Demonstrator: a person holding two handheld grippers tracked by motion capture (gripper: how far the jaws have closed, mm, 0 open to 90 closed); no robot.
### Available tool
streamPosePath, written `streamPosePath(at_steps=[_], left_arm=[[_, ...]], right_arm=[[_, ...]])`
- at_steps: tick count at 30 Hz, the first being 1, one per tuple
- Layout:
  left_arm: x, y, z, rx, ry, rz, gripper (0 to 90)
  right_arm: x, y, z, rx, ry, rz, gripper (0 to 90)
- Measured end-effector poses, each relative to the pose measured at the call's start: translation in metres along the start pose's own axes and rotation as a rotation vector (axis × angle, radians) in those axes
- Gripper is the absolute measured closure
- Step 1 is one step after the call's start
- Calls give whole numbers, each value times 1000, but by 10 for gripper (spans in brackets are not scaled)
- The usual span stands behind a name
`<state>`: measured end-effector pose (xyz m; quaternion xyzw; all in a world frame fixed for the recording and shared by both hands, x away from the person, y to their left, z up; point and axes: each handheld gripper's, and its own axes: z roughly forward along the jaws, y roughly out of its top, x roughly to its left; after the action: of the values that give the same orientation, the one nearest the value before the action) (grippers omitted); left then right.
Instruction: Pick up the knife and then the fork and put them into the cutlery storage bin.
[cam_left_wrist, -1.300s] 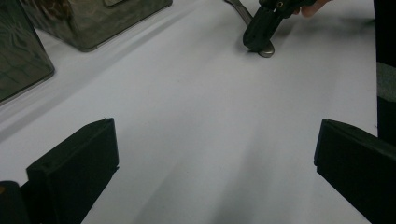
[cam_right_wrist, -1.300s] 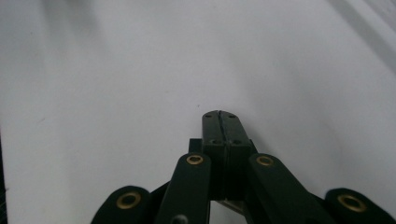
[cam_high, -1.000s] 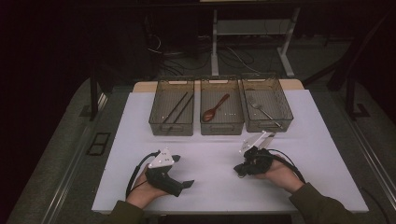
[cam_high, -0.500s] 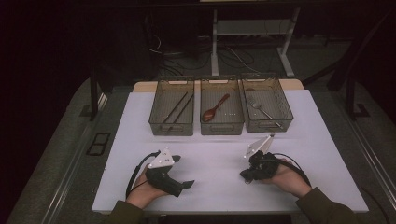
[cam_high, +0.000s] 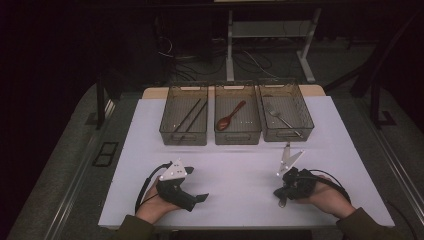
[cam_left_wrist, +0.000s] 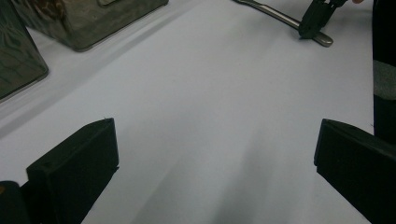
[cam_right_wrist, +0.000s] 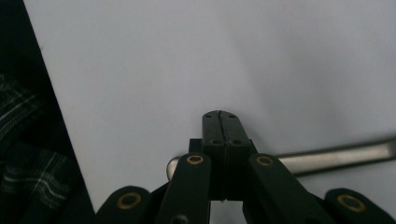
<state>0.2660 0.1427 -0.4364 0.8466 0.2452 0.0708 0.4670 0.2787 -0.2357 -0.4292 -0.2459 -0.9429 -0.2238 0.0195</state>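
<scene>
Near the bench's front right corner, my right gripper (cam_right_wrist: 222, 122) is clenching its jaws over a metal utensil handle (cam_right_wrist: 336, 157) (grip unconfirmed). Left gripper (cam_high: 192, 199) is idling, jaws spread. Next: lifting toward the trays (cam_high: 286, 134).
</scene>
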Motion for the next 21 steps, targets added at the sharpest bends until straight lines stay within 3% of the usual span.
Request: streamPosePath(at_steps=[8, 21], left_arm=[[0, 0, 0, -2, 1, 1, 0], [-1, 0, 1, 1, -1, -2, 0]], right_arm=[[-4, -17, -12, 55, -33, 22, 891], [-25, -38, -29, 125, -114, 76, 891]])
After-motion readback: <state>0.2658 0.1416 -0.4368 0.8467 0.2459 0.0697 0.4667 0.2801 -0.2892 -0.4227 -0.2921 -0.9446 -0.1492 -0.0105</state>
